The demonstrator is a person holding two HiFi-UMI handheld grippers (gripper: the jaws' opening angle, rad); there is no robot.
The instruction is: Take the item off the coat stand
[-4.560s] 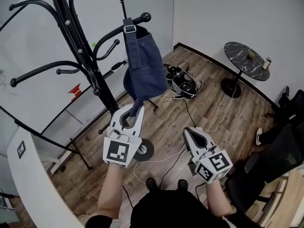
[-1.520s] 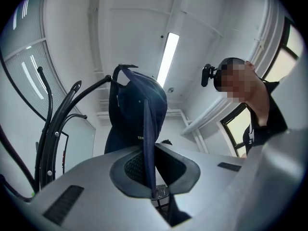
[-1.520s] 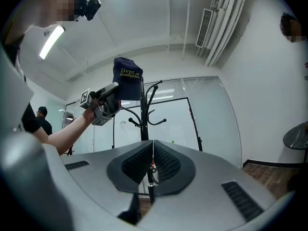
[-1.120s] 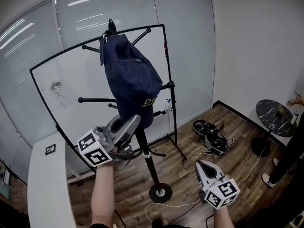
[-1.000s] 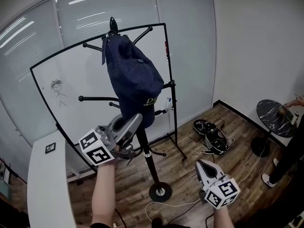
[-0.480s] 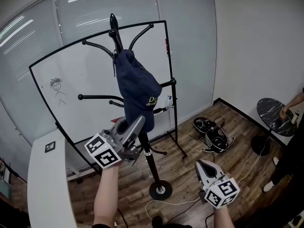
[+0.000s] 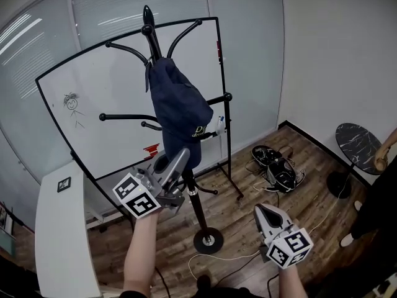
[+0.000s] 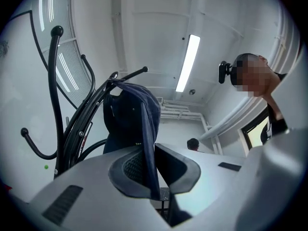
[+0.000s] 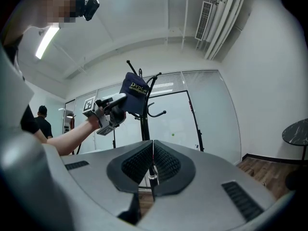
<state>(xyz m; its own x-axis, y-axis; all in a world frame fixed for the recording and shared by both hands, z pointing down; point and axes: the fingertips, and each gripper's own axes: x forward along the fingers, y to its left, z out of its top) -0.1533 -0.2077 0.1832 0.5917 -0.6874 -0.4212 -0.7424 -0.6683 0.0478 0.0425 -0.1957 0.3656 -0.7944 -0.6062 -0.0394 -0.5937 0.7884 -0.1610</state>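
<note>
Grabbed but not yet off: left gripper (image 7: 180,160) clamps the navy cap's (image 7: 180,107) lower edge.
Its jaws are closing with the fabric pinched between them at centre frame; the cap hangs on the coat stand (image 7: 151,36), upper centre, so unhooking remains. Right gripper (image 7: 263,213), lower right, is clenched on nothing.
</note>
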